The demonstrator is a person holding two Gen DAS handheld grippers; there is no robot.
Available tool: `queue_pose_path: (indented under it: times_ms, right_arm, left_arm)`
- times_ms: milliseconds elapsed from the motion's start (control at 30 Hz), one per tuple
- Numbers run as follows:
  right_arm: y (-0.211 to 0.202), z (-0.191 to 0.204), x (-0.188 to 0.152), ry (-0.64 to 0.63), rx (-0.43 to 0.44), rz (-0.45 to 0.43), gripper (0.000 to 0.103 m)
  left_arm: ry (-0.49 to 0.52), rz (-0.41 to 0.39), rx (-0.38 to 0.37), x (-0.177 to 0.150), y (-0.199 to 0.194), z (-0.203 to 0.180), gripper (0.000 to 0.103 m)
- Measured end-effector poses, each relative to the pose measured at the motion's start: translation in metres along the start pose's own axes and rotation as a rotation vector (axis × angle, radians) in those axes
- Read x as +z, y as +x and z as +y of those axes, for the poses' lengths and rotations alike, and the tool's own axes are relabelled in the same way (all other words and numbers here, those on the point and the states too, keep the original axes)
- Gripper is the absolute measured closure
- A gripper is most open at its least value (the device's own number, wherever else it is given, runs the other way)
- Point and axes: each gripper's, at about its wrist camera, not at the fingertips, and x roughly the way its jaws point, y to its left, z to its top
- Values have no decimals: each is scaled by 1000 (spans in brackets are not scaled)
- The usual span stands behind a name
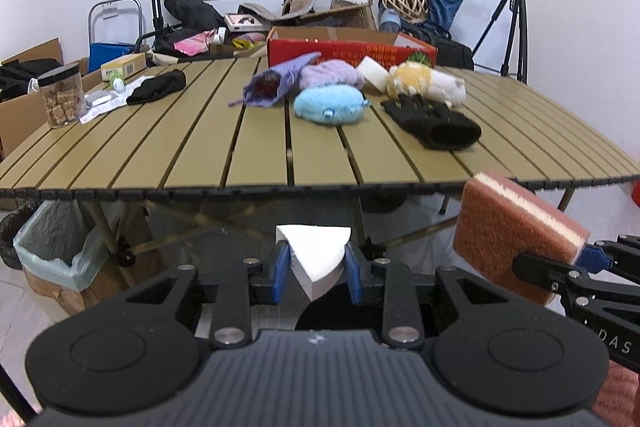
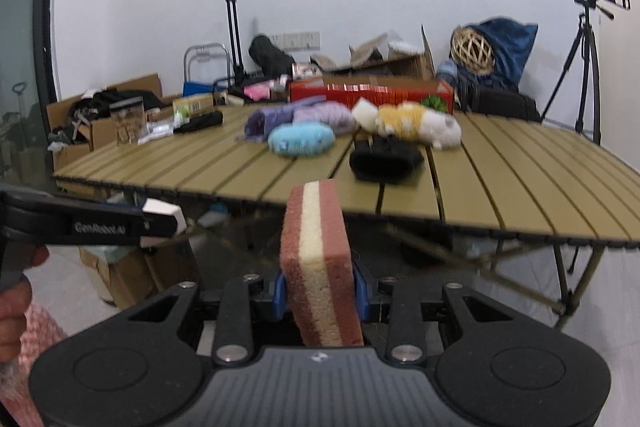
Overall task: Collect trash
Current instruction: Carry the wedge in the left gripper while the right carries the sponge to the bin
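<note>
Left hand-held gripper (image 1: 313, 267) clamps white foam wedge (image 1: 316, 255); right hand-held gripper (image 2: 320, 293) clamps seemingly double-sided sponge (image 2: 318, 267).

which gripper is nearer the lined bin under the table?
Left. The left gripper, shut on white foam, sits just right of the bin; the right gripper, holding the sponge, is farther right.

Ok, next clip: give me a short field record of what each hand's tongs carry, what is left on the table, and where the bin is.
left tongs: shut on white foam wedge
right tongs: shut on pink scouring sponge
position: both held in front of the slatted table, below its edge
on table: blue plush toy, black glove, purple pouch, snack jar
bin: lined box on the floor, left of the left tongs
</note>
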Motion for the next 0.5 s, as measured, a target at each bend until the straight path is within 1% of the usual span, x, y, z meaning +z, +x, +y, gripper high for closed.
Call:
queue_pose_path:
  times_ms: [233,500]
  right_arm:
    - [0,-1,-22,-5,-21,91,72]
    - [7,-7,-44,14,-41,222,72]
  left_arm:
    - [24,56,1,-20,1,-2,73]
    - [37,130,17,-42,10,0,73]
